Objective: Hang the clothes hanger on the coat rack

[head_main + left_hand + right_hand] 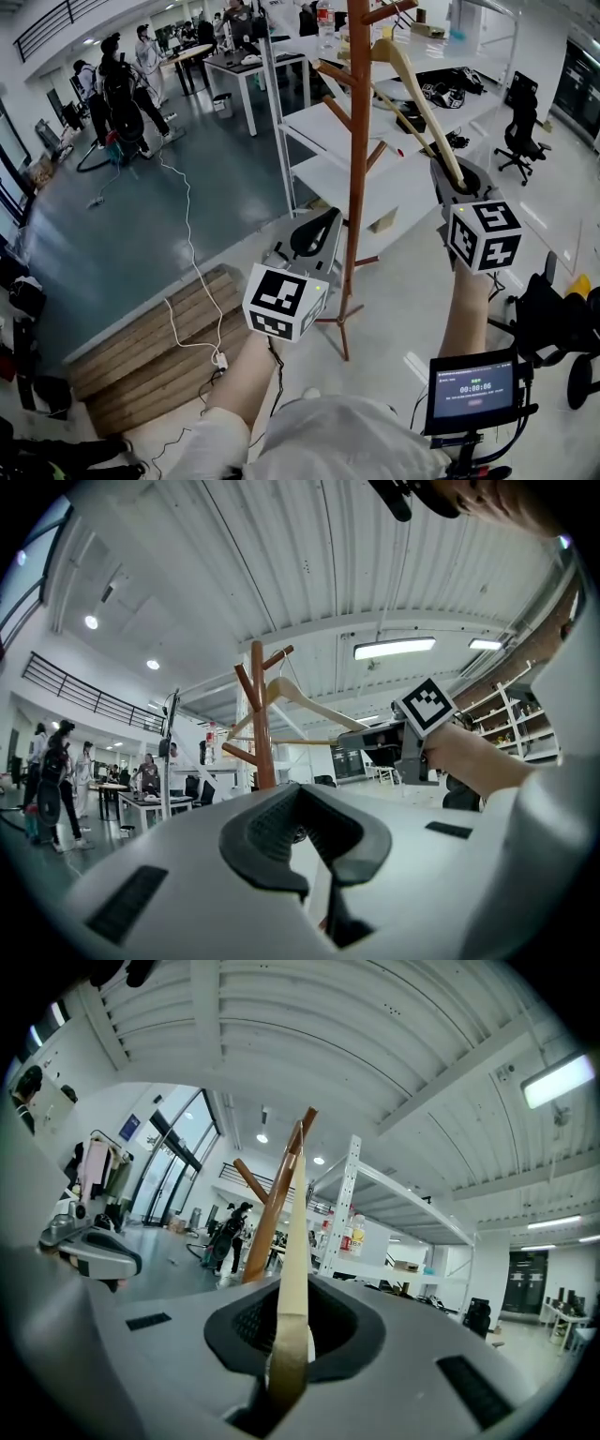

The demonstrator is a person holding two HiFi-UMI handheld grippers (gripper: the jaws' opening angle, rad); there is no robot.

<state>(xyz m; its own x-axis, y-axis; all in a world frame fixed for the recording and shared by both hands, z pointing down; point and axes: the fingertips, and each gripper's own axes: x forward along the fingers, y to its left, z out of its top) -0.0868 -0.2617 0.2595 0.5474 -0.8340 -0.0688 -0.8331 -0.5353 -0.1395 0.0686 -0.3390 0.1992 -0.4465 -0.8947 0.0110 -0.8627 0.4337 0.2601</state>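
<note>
The orange-brown wooden coat rack (pixel 357 159) stands just ahead of me, with slanted pegs near its top. My right gripper (pixel 459 183) is shut on one arm end of a pale wooden clothes hanger (pixel 412 89), which slants up and left toward the upper pegs. In the right gripper view the hanger (pixel 295 1241) runs straight up between the jaws, beside the rack (pixel 270 1206). In the left gripper view the hanger's (pixel 314 702) hook sits close to an upper peg of the rack (pixel 258 724); whether they touch is unclear. My left gripper (pixel 323 225) hovers left of the pole, shut and empty (pixel 305 803).
A white shelving unit (pixel 394 183) stands right behind the rack. On the floor at left lie a white cable (pixel 187 262) and wooden boards (pixel 159 352). Several people (pixel 122 89) stand far back left. An office chair (pixel 520 131) and a small screen (pixel 473 389) are at right.
</note>
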